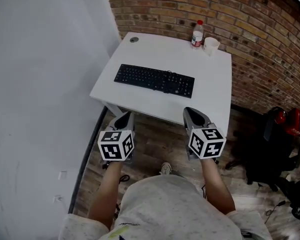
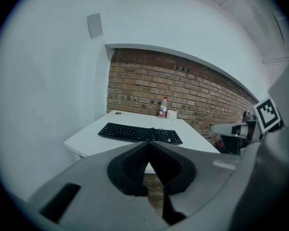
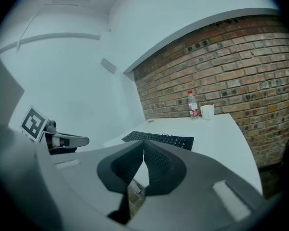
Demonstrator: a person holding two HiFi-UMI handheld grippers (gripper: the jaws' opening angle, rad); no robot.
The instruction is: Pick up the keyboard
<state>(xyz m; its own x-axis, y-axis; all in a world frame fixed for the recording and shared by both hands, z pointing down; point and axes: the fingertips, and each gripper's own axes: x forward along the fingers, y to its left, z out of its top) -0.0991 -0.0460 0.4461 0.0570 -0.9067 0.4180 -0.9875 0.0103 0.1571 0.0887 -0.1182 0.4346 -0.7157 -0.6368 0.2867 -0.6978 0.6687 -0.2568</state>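
Note:
A black keyboard point(image 1: 155, 80) lies flat near the front edge of a white table point(image 1: 215, 104), its long side running left to right. It also shows in the left gripper view point(image 2: 139, 133) and the right gripper view point(image 3: 159, 139). My left gripper point(image 1: 124, 118) hangs short of the table's front edge, below the keyboard's left part, shut and empty point(image 2: 148, 142). My right gripper point(image 1: 191, 112) is level with it, below the keyboard's right end, also shut with nothing in it point(image 3: 143, 142). Both point toward the table.
A plastic bottle point(image 1: 197, 34) and a white cup point(image 1: 211, 45) stand at the table's far edge by the brick wall. A small round disc point(image 1: 134, 40) sits at the far left corner. A white wall runs along the left. A black chair point(image 1: 272, 149) stands on the right.

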